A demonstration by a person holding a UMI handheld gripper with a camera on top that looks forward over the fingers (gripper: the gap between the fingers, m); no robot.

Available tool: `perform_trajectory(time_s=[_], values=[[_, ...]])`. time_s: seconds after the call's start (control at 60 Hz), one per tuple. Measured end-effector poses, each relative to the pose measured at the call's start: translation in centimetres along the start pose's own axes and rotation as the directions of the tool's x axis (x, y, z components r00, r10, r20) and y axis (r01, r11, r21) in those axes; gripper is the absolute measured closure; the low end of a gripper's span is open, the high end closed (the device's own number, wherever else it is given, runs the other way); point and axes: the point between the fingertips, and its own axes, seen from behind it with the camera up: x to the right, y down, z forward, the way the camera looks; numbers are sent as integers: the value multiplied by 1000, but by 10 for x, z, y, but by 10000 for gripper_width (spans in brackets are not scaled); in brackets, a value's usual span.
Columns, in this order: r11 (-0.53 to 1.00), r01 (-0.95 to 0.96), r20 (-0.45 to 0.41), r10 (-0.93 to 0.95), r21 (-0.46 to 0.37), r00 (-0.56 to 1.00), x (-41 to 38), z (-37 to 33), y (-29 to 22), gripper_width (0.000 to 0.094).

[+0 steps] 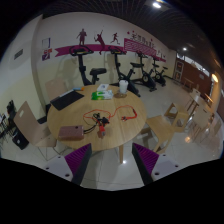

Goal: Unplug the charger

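Note:
A round wooden table (120,130) stands well ahead of my gripper (113,165). On it lies a tangle of red cable (99,122) with small dark parts near the table's middle; I cannot make out the charger itself from here. The gripper is open, its purple pads (81,160) spread wide with only grey floor between them. It is some way short of the table and touches nothing.
Also on the table are a dark laptop (66,99), a green box (102,93), a white cup (123,87) and a brownish flat case (72,131). Wooden chairs (28,122) (165,125) flank it. Exercise bikes (125,70) line the far wall.

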Motion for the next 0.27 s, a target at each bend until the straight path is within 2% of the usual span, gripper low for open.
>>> perform_trajectory(time_s=[0.267], values=[[999, -2, -22, 2, -38, 1000, 7, -12, 29, 88]])
